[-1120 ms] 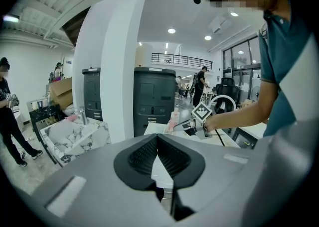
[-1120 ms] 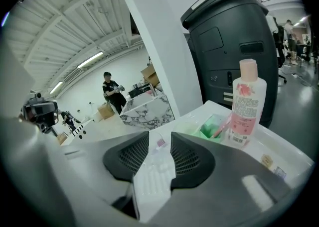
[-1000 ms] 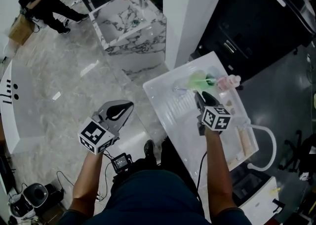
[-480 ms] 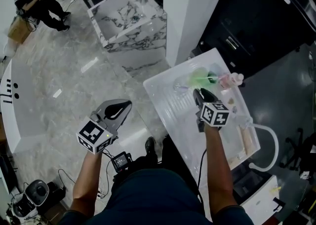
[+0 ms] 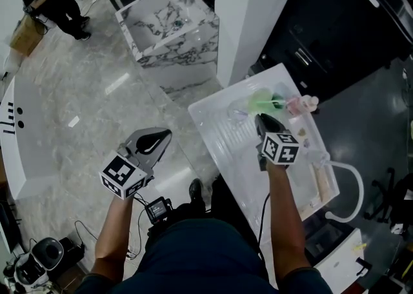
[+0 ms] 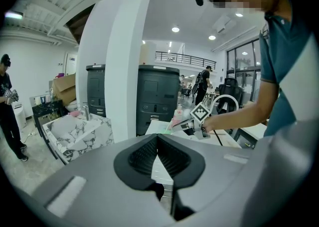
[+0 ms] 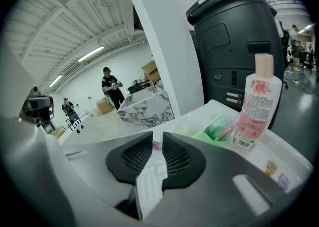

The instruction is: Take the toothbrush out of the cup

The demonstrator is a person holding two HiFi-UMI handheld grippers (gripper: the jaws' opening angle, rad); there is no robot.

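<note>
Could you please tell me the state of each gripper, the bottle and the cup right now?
Left gripper: jaws shut, empty.
Right gripper: jaws just been closing, narrow gap around a purple-tipped thing; contact unclear.
Pink bottle: upright, capped.
Green cup: on the white tray beside the bottle; upright or tipped, unclear.
</note>
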